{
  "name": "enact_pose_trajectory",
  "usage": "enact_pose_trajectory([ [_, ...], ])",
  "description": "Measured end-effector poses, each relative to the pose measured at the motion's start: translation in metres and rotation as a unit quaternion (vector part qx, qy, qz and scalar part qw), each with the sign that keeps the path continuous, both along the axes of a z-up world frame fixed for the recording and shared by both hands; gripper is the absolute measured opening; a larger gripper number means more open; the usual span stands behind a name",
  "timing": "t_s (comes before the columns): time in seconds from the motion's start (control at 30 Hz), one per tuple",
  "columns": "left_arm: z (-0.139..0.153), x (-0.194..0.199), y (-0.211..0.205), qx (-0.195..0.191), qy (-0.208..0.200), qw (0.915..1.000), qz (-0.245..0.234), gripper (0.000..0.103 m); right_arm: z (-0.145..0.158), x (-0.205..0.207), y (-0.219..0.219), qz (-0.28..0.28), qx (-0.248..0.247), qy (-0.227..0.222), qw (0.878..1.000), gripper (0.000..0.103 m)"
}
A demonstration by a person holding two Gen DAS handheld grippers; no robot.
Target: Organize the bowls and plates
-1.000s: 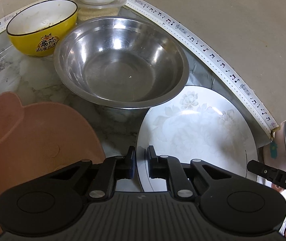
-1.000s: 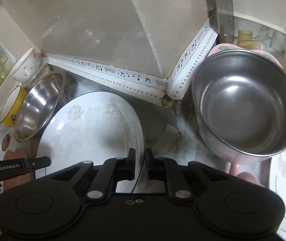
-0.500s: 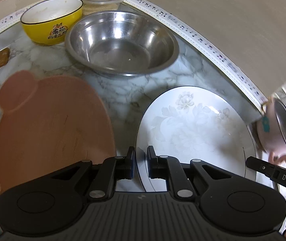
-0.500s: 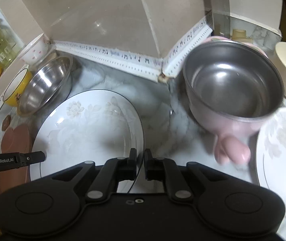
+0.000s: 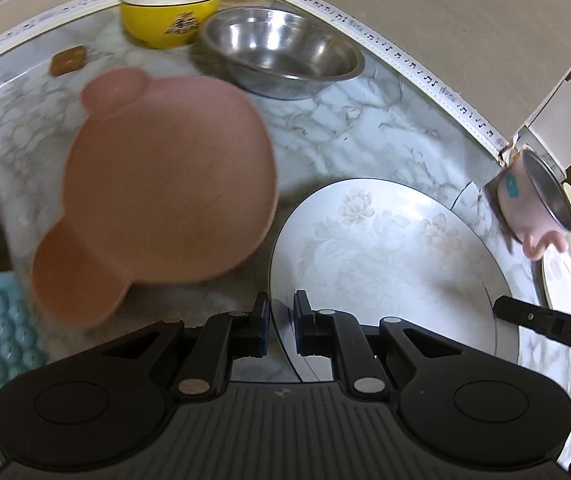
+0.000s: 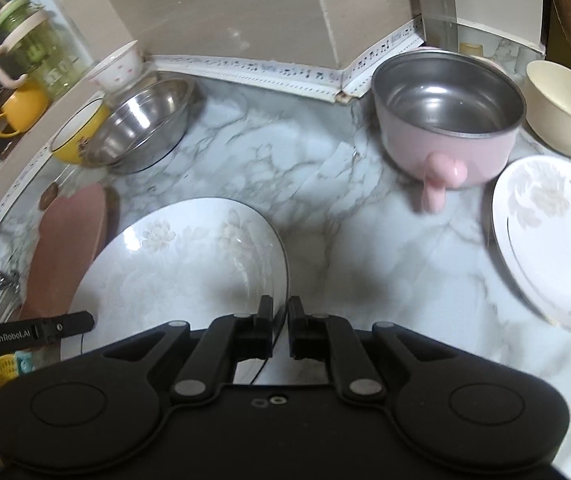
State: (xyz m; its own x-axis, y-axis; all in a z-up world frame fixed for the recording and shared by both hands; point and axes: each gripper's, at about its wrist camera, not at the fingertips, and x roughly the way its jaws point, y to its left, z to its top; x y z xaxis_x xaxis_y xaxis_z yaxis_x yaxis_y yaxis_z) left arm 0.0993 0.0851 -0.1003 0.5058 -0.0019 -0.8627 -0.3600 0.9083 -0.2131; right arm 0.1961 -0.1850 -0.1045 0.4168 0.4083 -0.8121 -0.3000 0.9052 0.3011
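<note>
Large floral plate [image 5: 385, 256] is pinched at opposite rim edges by 2 clamped tools: left gripper [image 5: 282, 326], right gripper [image 6: 280, 326]. Plate is carried above marble counter [image 6: 325, 168]. Both hands should be kept level, likely toward small plate [image 6: 553, 240].

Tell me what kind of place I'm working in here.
Most likely a home kitchen counter: a marble-patterned worktop against a wall, crowded with tableware such as a stainless steel bowl, a pink handled pot and floral plates.
</note>
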Motion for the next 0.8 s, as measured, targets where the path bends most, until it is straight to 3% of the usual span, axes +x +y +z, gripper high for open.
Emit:
enact_pose_trajectory([
  [0.37,-0.003,-0.037,-0.002,0.005,0.006,0.9999,0.010,0.011,-0.005,-0.032,0.000,0.017,0.009,0.011,1.000,0.009],
  [0.8,-0.005,-0.038,-0.001,0.009,-0.002,1.0000,0.005,0.011,-0.010,-0.034,0.002,0.022,0.007,0.009,1.000,0.009],
])
